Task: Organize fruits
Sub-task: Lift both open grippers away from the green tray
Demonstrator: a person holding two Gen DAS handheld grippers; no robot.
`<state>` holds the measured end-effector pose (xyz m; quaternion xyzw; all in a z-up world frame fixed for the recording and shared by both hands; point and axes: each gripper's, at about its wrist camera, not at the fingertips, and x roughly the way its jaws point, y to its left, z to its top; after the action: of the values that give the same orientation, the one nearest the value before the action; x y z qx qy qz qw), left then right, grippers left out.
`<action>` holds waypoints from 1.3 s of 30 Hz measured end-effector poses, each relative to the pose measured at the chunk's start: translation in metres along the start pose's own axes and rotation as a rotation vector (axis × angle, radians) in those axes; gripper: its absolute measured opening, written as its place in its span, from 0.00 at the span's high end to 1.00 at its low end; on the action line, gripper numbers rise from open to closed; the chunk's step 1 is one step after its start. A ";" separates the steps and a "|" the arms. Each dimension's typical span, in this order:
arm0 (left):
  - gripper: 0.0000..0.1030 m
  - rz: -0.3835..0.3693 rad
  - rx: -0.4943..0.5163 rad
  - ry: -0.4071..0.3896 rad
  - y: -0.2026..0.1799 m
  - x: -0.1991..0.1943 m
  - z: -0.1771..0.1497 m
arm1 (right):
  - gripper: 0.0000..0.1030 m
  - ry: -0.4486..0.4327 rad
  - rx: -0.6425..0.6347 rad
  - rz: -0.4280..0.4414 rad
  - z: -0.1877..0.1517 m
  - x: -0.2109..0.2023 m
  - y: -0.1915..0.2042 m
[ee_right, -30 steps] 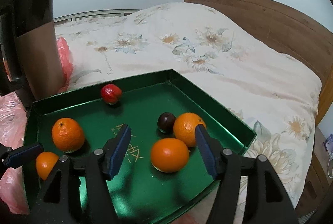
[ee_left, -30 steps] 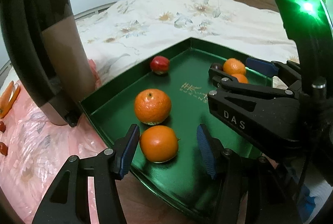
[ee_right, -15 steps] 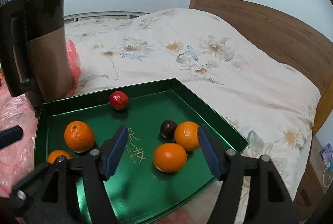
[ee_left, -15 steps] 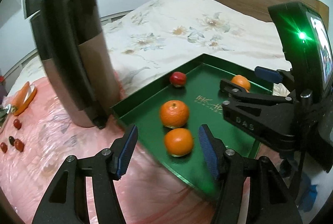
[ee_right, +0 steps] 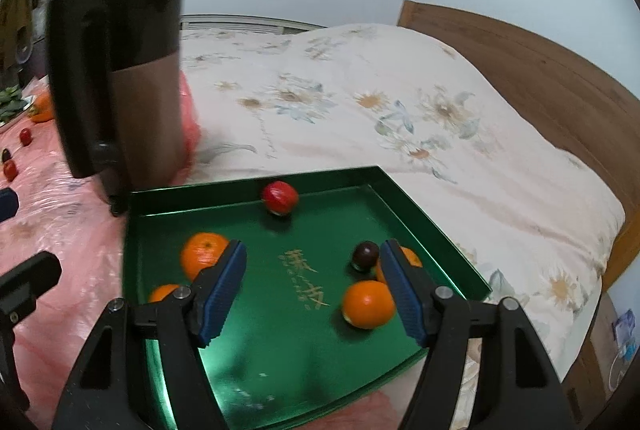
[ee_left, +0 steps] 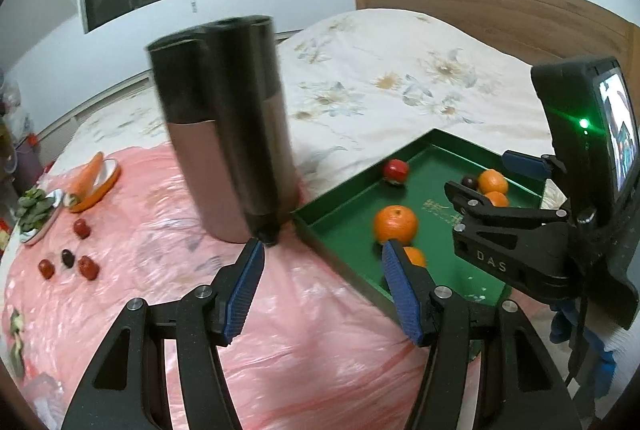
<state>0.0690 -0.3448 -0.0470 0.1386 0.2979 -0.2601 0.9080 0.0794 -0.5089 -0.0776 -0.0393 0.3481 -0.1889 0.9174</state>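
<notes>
- The left gripper (ee_left: 322,264) is now seen pulled back and up from the green tray (ee_left: 344,270); a second ago an orange lay between its blue pads, now only pink plastic sheet (ee_left: 304,314) lies there.
- Its jaws have just been opening and stand apart, empty.
- That orange (ee_left: 416,256) now peeks out just behind the right-hand pad, inside the tray's near corner.
- The right gripper (ee_right: 312,286) is held apart and empty over the tray's middle; earlier its fingers framed two oranges (ee_right: 368,304), now found beside and behind its right pad with a dark plum (ee_right: 365,253).
- A red fruit (ee_right: 280,196) sits ahead, at the far wall.
- More of the dark jug (ee_left: 224,158) and loose small fruits (ee_left: 82,228) to the left is taken in.
- "DAS" is read on the right gripper's body; gold characters on the tray floor (ee_right: 304,282) stay illegible.
</notes>
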 end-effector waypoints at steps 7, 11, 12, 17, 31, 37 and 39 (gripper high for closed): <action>0.46 0.056 -0.021 0.007 0.022 -0.017 -0.008 | 0.00 0.010 -0.042 0.056 0.006 -0.014 0.028; 0.46 0.075 -0.042 0.021 0.033 -0.023 -0.016 | 0.00 0.042 -0.049 0.094 0.001 -0.024 0.042; 0.46 0.080 -0.043 0.024 0.036 -0.025 -0.018 | 0.00 0.054 -0.051 0.102 -0.001 -0.027 0.046; 0.45 0.110 -0.057 0.041 0.055 -0.037 -0.029 | 0.00 0.115 -0.079 0.153 -0.014 -0.042 0.068; 0.45 0.171 -0.095 0.070 0.090 -0.050 -0.052 | 0.00 0.241 -0.249 0.292 -0.063 -0.093 0.122; 0.45 0.159 -0.096 0.086 0.091 -0.044 -0.058 | 0.00 0.291 -0.260 0.264 -0.083 -0.098 0.114; 0.45 0.153 -0.094 0.093 0.089 -0.043 -0.060 | 0.00 0.303 -0.258 0.255 -0.087 -0.098 0.110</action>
<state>0.0606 -0.2303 -0.0594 0.1302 0.3400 -0.1689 0.9159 -0.0099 -0.3655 -0.1047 -0.0832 0.5051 -0.0290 0.8586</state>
